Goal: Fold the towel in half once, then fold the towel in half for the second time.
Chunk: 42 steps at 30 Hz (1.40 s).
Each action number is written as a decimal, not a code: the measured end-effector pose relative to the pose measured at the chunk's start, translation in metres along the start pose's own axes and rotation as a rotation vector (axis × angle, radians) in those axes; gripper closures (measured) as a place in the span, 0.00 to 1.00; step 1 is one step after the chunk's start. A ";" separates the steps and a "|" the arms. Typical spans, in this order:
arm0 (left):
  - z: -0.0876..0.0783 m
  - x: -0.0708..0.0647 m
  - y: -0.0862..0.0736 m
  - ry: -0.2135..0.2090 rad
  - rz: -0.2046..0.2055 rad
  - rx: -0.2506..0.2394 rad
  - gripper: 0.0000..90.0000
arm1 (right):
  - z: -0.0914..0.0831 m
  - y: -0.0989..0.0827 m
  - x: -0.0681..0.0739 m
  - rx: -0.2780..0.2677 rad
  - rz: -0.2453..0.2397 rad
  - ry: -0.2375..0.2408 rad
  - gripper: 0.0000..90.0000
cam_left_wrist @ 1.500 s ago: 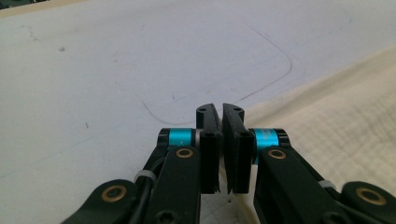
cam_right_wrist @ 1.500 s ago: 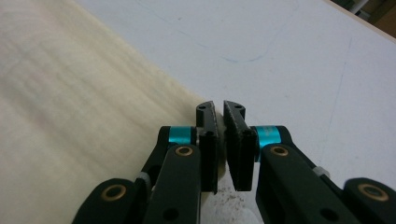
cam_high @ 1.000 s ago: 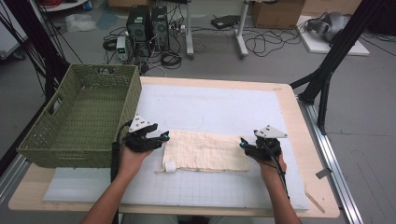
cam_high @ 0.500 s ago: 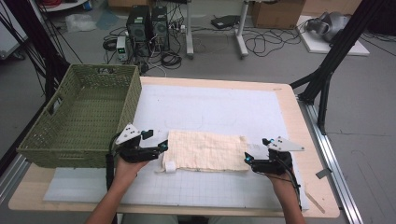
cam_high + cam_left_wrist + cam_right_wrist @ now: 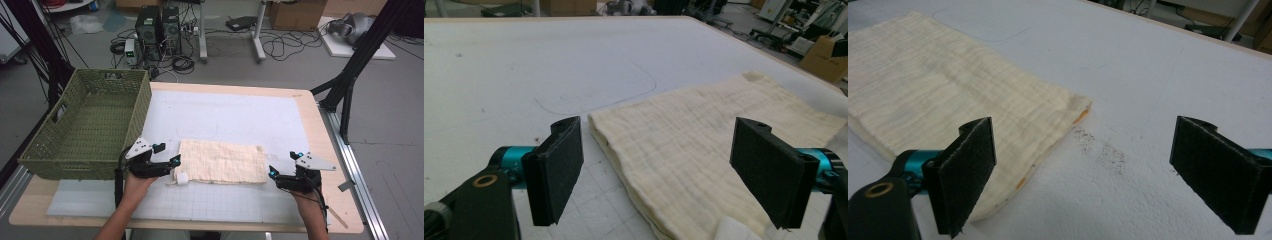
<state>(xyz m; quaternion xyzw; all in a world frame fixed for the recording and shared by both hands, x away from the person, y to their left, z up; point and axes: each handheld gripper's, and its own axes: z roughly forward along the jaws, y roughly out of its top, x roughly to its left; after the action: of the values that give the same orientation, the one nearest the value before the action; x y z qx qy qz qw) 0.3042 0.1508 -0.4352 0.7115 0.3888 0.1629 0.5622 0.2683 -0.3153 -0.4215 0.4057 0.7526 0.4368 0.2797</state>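
A cream cloth (image 5: 222,161), folded into a long rectangle, lies flat on the white mat (image 5: 230,115). A small white tag (image 5: 181,178) sticks out at its near left corner. My left gripper (image 5: 169,154) sits at the cloth's left end. Its jaws have just been opening and now stand wide open. In the left gripper view (image 5: 664,170) the cloth's end (image 5: 704,135) lies low between the pads, untouched. My right gripper (image 5: 282,164) is just off the cloth's right end, its jaws also just opened. In the right gripper view (image 5: 1093,170) only bare mat lies between them, with the cloth corner (image 5: 948,85) beside one pad.
A green wicker basket (image 5: 85,130) stands at the table's left, close behind my left hand. The wooden table rim (image 5: 320,125) runs past the mat on the right. Black frame struts (image 5: 350,85) rise at the far right, and computers and cables lie on the floor behind.
Both grippers have let go of the cloth's ends and opened wide. The left hand drew slightly left, the right hand right and toward the near edge. The cloth stays flat.
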 end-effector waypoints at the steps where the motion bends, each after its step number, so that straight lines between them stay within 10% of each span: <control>1: 0.000 0.000 0.000 0.002 0.004 0.002 0.24 | 0.001 0.000 0.000 0.002 0.006 0.002 0.12; 37: 0.011 0.015 0.007 0.014 -0.070 -0.027 0.32 | 0.013 0.000 0.001 0.026 -0.003 0.021 0.12; 42: 0.030 0.021 0.017 0.013 -0.061 0.044 0.37 | 0.015 0.001 0.003 0.029 -0.006 0.032 0.12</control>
<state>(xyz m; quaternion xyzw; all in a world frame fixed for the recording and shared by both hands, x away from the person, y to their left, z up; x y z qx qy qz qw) 0.3444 0.1455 -0.4328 0.7103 0.4177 0.1418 0.5485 0.2786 -0.3065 -0.4277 0.4004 0.7643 0.4316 0.2630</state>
